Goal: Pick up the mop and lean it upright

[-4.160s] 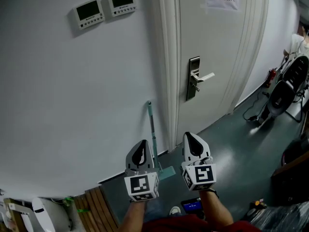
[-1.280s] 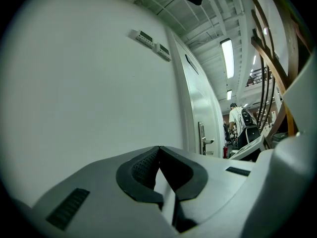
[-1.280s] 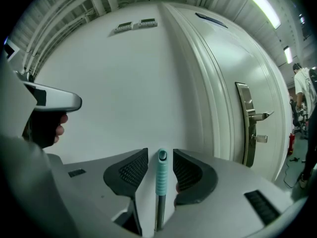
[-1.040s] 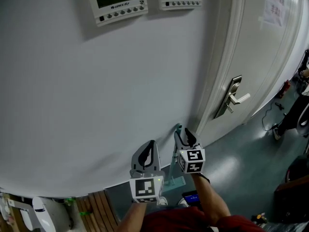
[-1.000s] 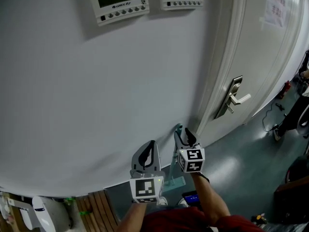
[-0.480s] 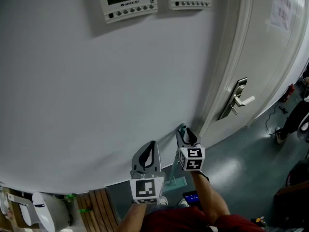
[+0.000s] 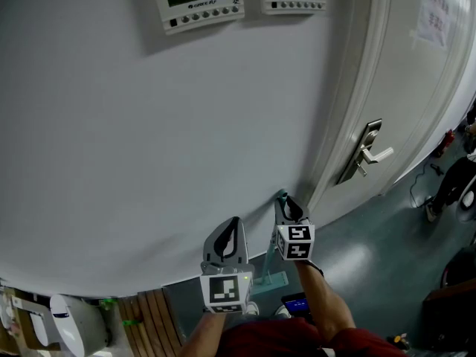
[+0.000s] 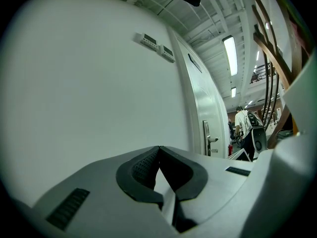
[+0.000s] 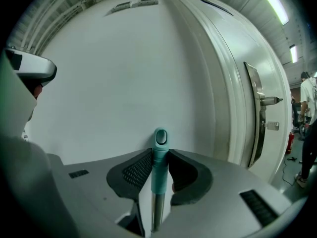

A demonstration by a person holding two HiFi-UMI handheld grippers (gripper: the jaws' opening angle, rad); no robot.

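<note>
**Mop upright at the wall, right jaws closing on its handle**

The mop stood upright, its teal handle top against the white wall, just left of the door frame. The right gripper had its jaws closing on that top, the pads touching both sides. The left gripper hung just beside, jaws pressed together, empty. The door and its lever stood farther right. Open grey floor spread to the right.
</note>
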